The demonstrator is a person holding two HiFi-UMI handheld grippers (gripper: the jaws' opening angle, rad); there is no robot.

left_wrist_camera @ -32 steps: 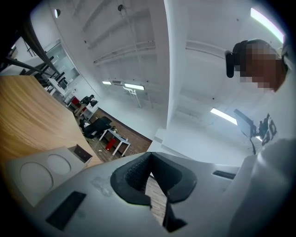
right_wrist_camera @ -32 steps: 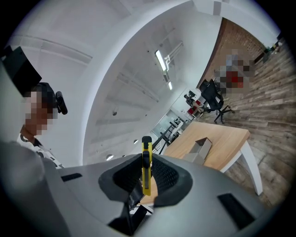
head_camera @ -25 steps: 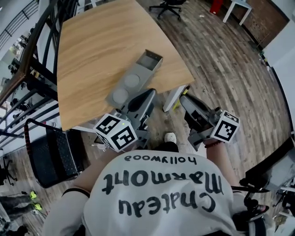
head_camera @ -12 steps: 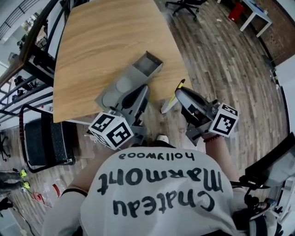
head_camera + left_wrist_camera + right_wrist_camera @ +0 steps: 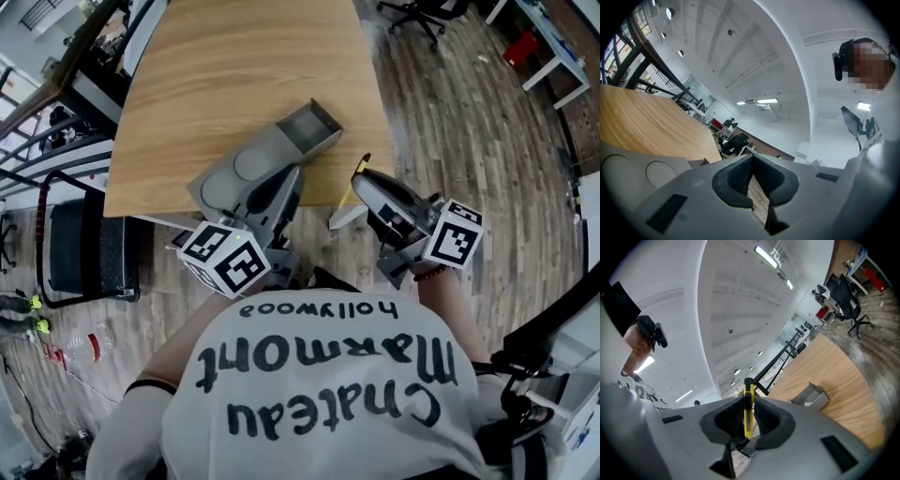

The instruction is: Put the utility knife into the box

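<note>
A long grey box [image 5: 307,128] lies on the wooden table [image 5: 234,75] near its front edge. Its open compartment is at the far end and a flat part with two round recesses [image 5: 246,167] at the near end. My right gripper [image 5: 367,180] is shut on a yellow utility knife [image 5: 357,174], just off the table edge to the right of the box. The knife [image 5: 748,411] stands upright between the pads, and the box [image 5: 813,397] lies beyond. My left gripper [image 5: 277,190] is shut on nothing, its tips over the box's near end [image 5: 642,173].
A black chair [image 5: 80,248] stands left of the table, and an office chair [image 5: 427,14] on the plank floor at the back right. A white table leg [image 5: 345,214] shows between the grippers. My white shirt [image 5: 319,394] fills the bottom of the head view.
Both grippers have moved forward toward the table's front edge. The right gripper has carried the knife closer to the box, and the left gripper's tips now overlap the box's near end.
</note>
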